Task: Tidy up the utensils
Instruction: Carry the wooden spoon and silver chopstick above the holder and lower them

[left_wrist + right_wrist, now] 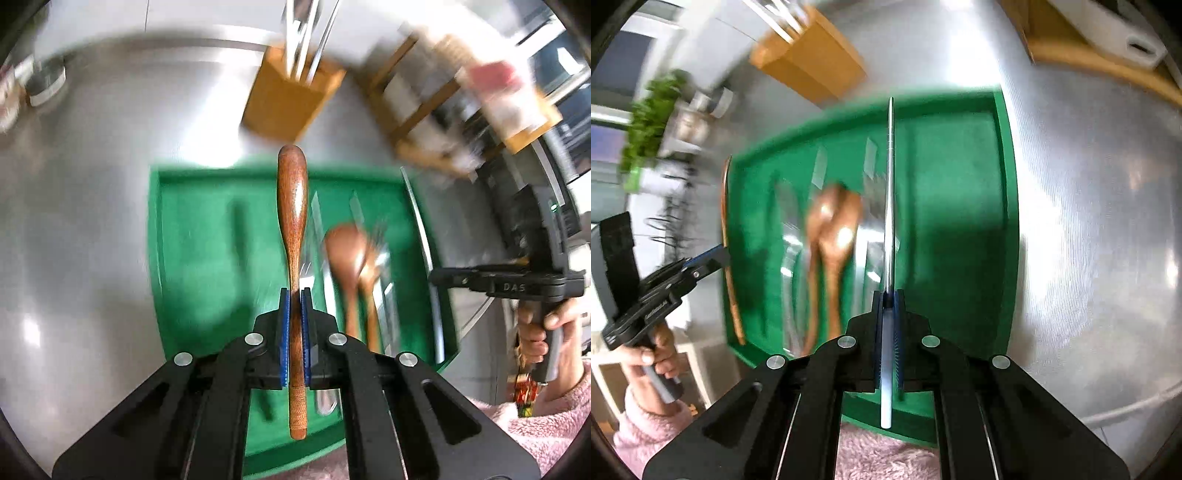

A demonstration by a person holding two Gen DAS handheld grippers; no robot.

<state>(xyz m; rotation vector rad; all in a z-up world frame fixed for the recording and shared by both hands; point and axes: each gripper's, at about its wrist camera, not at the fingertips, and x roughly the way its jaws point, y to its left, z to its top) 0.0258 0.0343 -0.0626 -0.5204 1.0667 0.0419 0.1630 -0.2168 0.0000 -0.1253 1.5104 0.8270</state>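
Observation:
My left gripper is shut on a wooden spoon, held edge-on above the green tray. My right gripper is shut on a metal knife with a white handle, held above the same tray. In the tray lie two wooden spoons and several blurred metal utensils; the spoons also show in the right wrist view. A wooden utensil holder with metal utensils in it stands beyond the tray; it also shows in the right wrist view.
The steel countertop surrounds the tray. A wooden rack with jars stands at the back right. A plant and a dish rack are at the far left. The right hand-held gripper shows beside the tray.

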